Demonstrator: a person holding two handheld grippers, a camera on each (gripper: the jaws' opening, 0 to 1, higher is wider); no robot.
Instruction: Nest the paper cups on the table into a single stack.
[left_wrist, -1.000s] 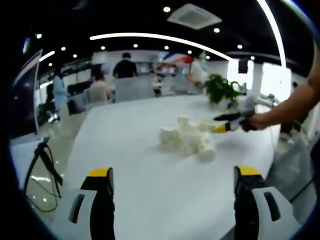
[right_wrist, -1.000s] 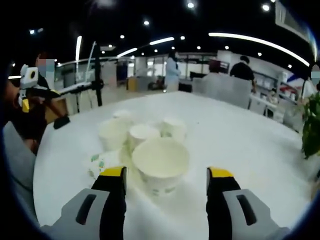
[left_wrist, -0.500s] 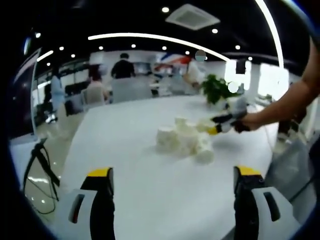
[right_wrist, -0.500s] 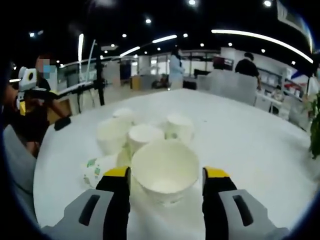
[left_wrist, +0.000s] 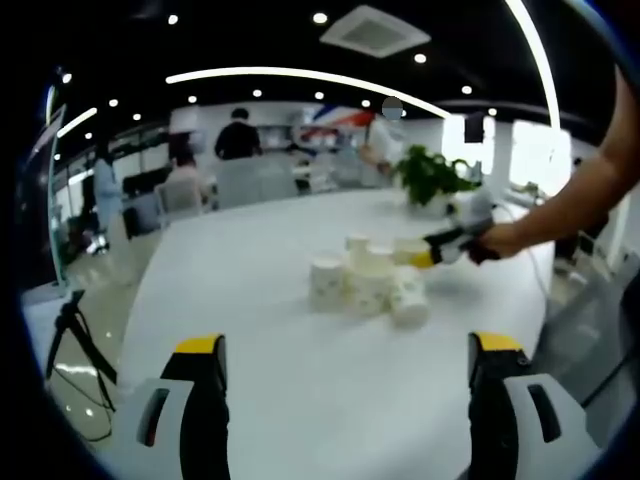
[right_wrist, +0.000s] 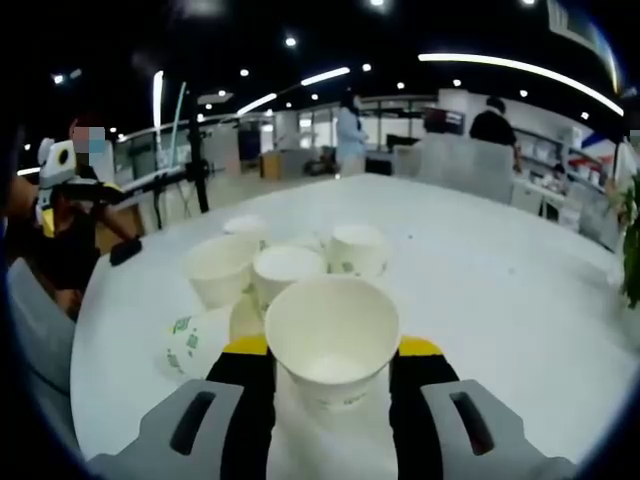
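Several white paper cups (left_wrist: 365, 280) huddle mid-table in the left gripper view, one lying on its side (left_wrist: 408, 297). My left gripper (left_wrist: 348, 345) stands wide open, well short of them, with nothing between its fingers. My right gripper (left_wrist: 432, 257) reaches into the cluster from the right, held by a hand. In the right gripper view, the right gripper (right_wrist: 333, 347) is shut on the nearest upright paper cup (right_wrist: 333, 330), a jaw pressing each side. Behind it stand more upright cups (right_wrist: 285, 270), (right_wrist: 218, 268), (right_wrist: 355, 245). A green-printed cup (right_wrist: 190, 345) lies tipped at the left.
The white table (left_wrist: 250, 300) runs wide around the cups. A potted plant (left_wrist: 430, 175) stands at its far edge. A tripod (left_wrist: 75, 330) stands on the floor to the left. Chairs and people are behind the table.
My right gripper's jaws have narrowed from open to pressing both sides of the nearest cup. The left gripper's camera has drawn back, so the cups look smaller; its jaws stay open.
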